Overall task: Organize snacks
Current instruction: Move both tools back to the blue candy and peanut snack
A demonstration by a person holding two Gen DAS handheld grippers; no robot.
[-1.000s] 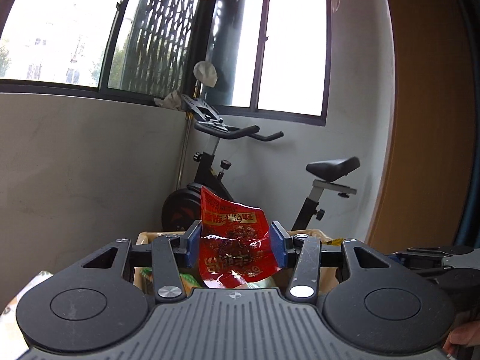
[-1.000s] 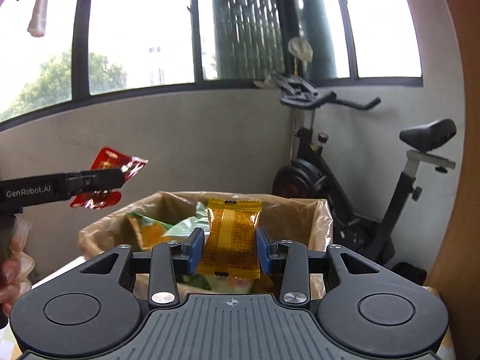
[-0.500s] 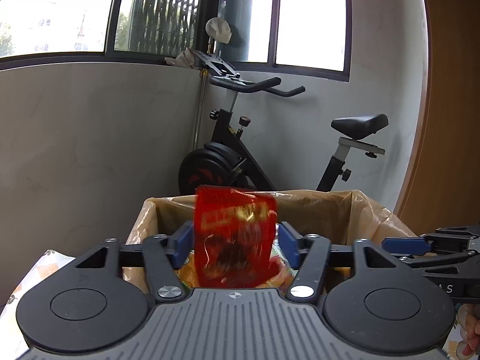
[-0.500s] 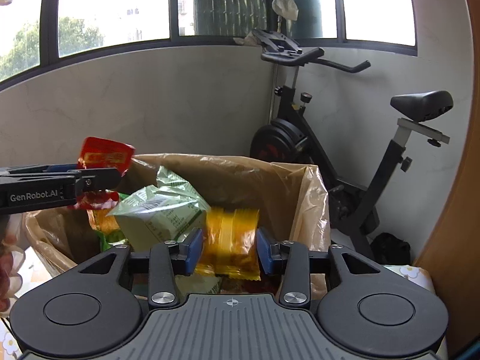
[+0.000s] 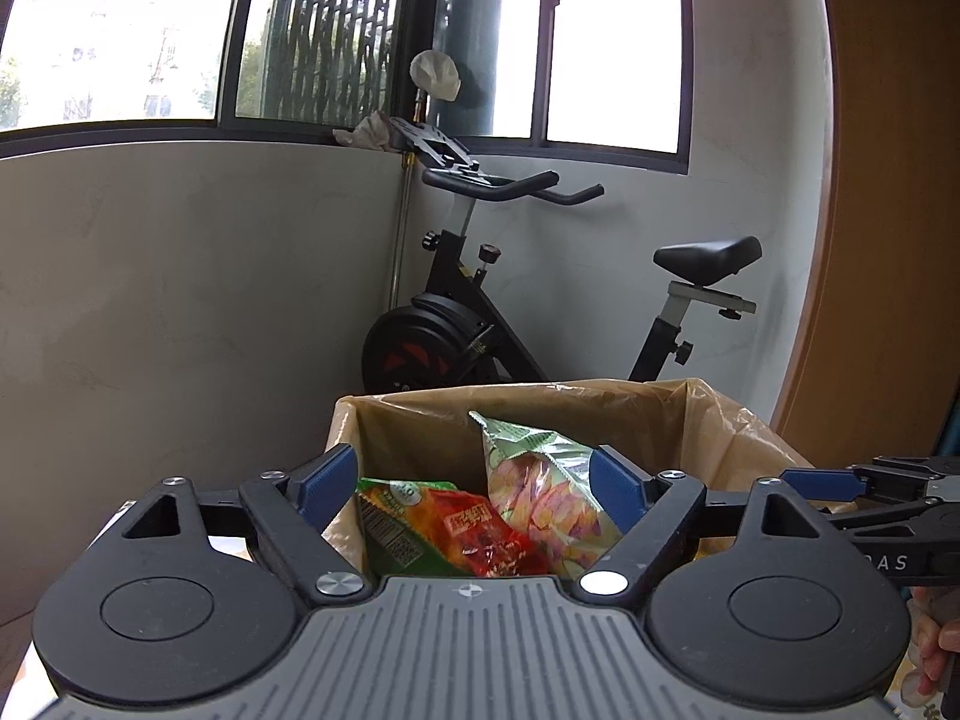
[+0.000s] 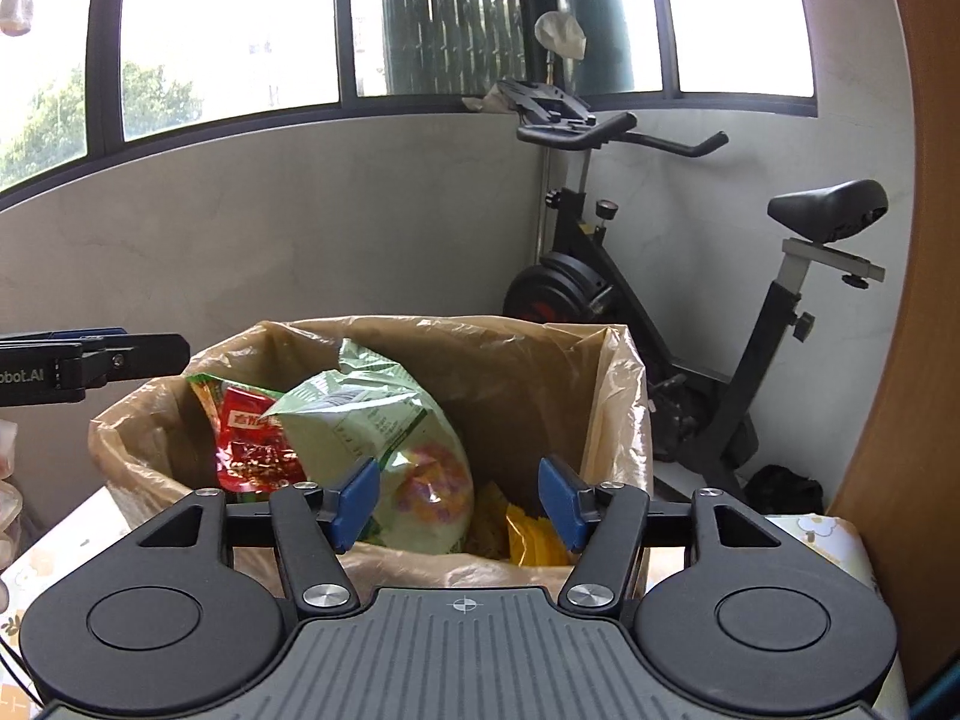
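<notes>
Both grippers hover over a box lined with a tan plastic bag [image 6: 540,372]. The left gripper [image 5: 474,480] and right gripper [image 6: 459,501] have just been opening; both are wide and empty. Inside, the red snack packet [image 6: 255,444] lies at nine o'clock of a pale green snack bag [image 6: 384,432], the orange packet [image 6: 531,537] at five o'clock.

Probably a home balcony: exercise bike [image 5: 540,300] beside grilled windows [image 5: 336,30].

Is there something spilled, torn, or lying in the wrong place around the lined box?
Nothing stands out. The red packet, green bag and yellow packet all lie loosely piled inside the lined box. No wrapper looks torn, and nothing hangs over its rim.
</notes>
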